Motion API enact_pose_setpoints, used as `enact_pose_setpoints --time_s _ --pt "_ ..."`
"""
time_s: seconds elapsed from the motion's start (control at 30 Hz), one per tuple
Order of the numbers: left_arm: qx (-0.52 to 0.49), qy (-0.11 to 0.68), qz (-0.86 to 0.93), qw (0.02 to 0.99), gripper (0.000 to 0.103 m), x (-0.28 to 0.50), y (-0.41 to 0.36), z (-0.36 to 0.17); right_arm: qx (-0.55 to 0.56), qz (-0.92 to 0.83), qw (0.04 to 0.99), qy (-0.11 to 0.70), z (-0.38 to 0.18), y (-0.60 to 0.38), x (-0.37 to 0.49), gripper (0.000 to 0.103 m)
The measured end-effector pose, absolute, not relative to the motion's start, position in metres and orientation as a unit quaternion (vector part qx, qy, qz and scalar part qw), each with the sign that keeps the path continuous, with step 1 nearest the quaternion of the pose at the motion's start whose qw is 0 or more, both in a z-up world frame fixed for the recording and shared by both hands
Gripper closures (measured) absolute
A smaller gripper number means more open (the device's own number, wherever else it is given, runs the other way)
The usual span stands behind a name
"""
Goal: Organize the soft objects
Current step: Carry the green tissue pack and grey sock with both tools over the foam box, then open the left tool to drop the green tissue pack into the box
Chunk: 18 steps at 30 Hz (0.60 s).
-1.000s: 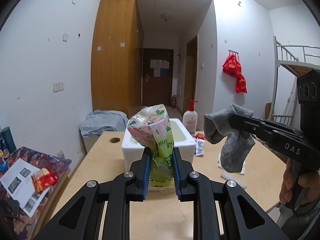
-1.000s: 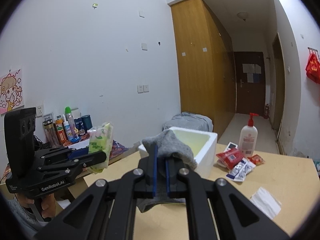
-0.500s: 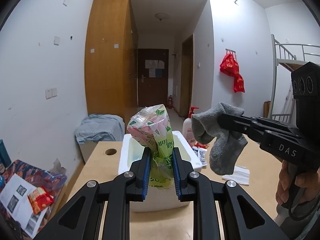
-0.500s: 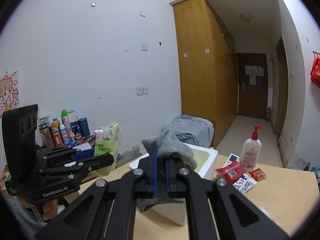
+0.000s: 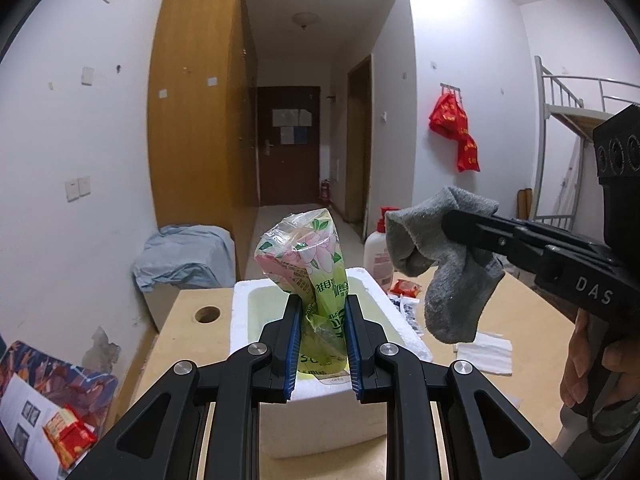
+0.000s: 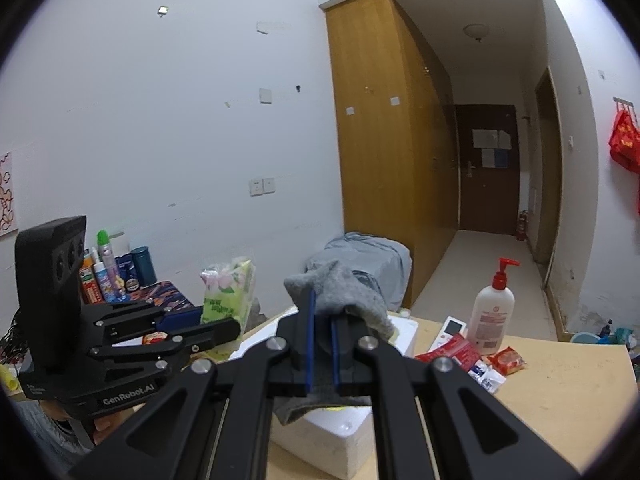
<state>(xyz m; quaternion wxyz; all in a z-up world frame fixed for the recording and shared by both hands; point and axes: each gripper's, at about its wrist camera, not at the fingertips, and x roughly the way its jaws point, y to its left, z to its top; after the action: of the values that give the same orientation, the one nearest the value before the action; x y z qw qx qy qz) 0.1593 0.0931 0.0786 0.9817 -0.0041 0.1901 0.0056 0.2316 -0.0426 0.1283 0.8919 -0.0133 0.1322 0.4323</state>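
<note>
My left gripper [image 5: 322,312] is shut on a green and pink plastic tissue pack [image 5: 308,268], held upright just above the near side of a white foam box [image 5: 320,412]. The box's pale yellow inside is mostly hidden behind the pack. In the right wrist view my right gripper [image 6: 322,312] is shut on a grey sock [image 6: 340,292], which droops below the fingers over the foam box [image 6: 332,436]. From the left wrist view the sock [image 5: 448,268] hangs to the right of the box, above the wooden table [image 5: 528,328]. The left gripper [image 6: 224,330] with its pack [image 6: 228,292] shows at the left.
On the table lie a white pump bottle [image 6: 490,312], red snack packets [image 6: 452,352], small sachets and a white tissue [image 5: 484,352]. A cable hole [image 5: 207,314] is at the table's left. A cluttered side surface with bottles [image 6: 108,268] stands left; a covered bundle [image 5: 184,256] sits behind.
Both grippers have moved forward toward the foam box, which now looms larger and lies under them. The pack and the sock stay gripped as before.
</note>
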Motion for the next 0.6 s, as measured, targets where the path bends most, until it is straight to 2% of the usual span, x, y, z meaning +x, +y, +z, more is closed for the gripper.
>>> enact_pose_setpoints --time_s 0.6 --pt "-0.011 0.229 -0.013 0.973 0.081 0.21 0.101 0.06 -0.011 0.42 0.895 0.147 0.119 -0.036 0.253 0.094"
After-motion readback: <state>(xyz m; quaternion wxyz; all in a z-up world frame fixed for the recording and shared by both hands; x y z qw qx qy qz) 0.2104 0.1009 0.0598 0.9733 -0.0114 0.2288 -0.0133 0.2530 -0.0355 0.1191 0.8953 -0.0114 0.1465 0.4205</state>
